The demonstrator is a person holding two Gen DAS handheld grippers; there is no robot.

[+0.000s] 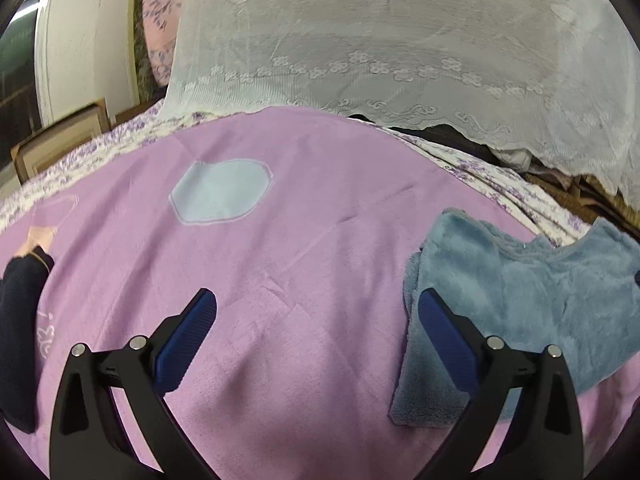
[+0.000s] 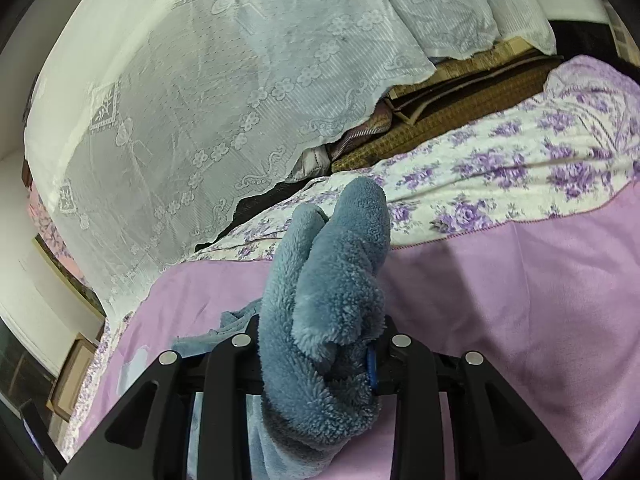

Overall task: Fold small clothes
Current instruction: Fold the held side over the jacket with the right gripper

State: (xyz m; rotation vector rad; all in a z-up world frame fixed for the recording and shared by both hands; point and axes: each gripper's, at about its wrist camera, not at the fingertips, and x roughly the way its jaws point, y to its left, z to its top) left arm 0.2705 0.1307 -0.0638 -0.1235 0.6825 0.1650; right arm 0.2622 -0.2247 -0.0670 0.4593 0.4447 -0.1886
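A fluffy blue fleece garment [image 2: 328, 300] is clamped, bunched, in the right gripper [image 2: 320, 360]; its flat part [image 1: 520, 300] lies at 3 o'clock on the smooth pink blanket [image 1: 300, 260]. The left gripper [image 1: 316, 312] is spread wide, holding nothing, over bare blanket.

There were two grippers: the left gripper [image 1: 316, 312], its blue pads spread wide apart, and the right gripper [image 2: 320, 356], clamped on fabric. One blue fleece garment [image 1: 520, 304] lay on one pink sheet [image 1: 280, 260], which bore one pale blue patch [image 1: 220, 192]. One lace curtain [image 1: 400, 40], one floral quilt [image 2: 520, 168] and one dark-sleeved arm [image 1: 20, 320] were also in view.
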